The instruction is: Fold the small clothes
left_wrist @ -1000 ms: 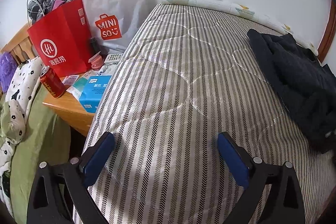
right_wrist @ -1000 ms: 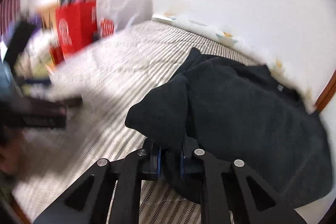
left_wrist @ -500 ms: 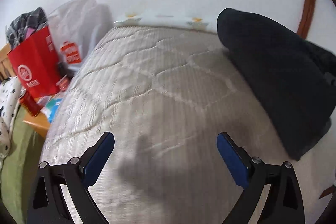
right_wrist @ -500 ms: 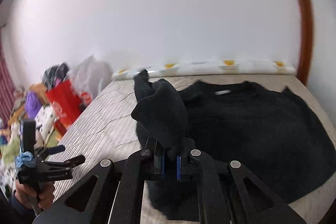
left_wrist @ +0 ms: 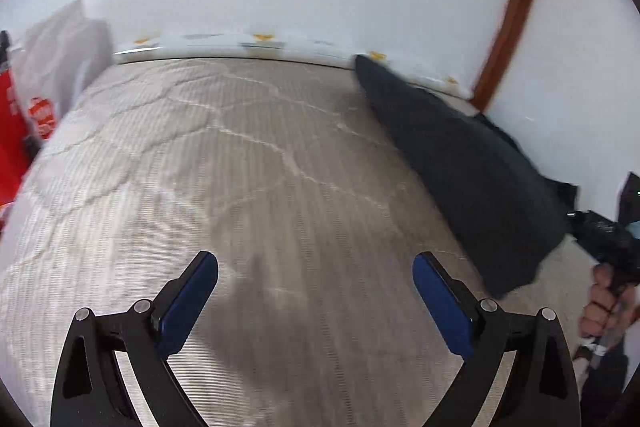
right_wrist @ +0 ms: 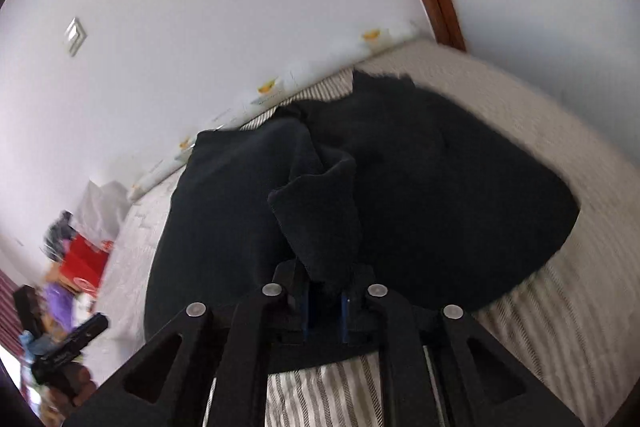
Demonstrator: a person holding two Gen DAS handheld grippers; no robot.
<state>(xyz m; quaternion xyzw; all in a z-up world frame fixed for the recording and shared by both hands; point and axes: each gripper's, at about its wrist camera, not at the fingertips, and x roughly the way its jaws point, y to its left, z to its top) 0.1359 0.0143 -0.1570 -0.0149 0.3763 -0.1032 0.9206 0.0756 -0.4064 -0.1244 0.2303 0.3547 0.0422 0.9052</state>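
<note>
A black sweater (right_wrist: 420, 179) lies spread on the striped mattress (right_wrist: 560, 307). My right gripper (right_wrist: 325, 301) is shut on a bunched fold of it, lifted a little above the rest. In the left wrist view the black sweater (left_wrist: 472, 163) hangs and lies at the right side of the mattress (left_wrist: 248, 163). My left gripper (left_wrist: 316, 291) is open and empty, over bare mattress to the left of the sweater. The right gripper's handle and hand (left_wrist: 608, 267) show at the right edge.
A red bag (right_wrist: 82, 263) and a white shopping bag (left_wrist: 52, 83) stand beside the bed's left side. A white wall and a brown door frame (left_wrist: 512, 7) run behind the bed. A patterned pillow strip (left_wrist: 240, 45) lines the far edge.
The right gripper has swung round with the sweater fold and tilted, so the sweater now spreads wider below it. The left gripper has turned right, leaving the bags at the frame's edge.
</note>
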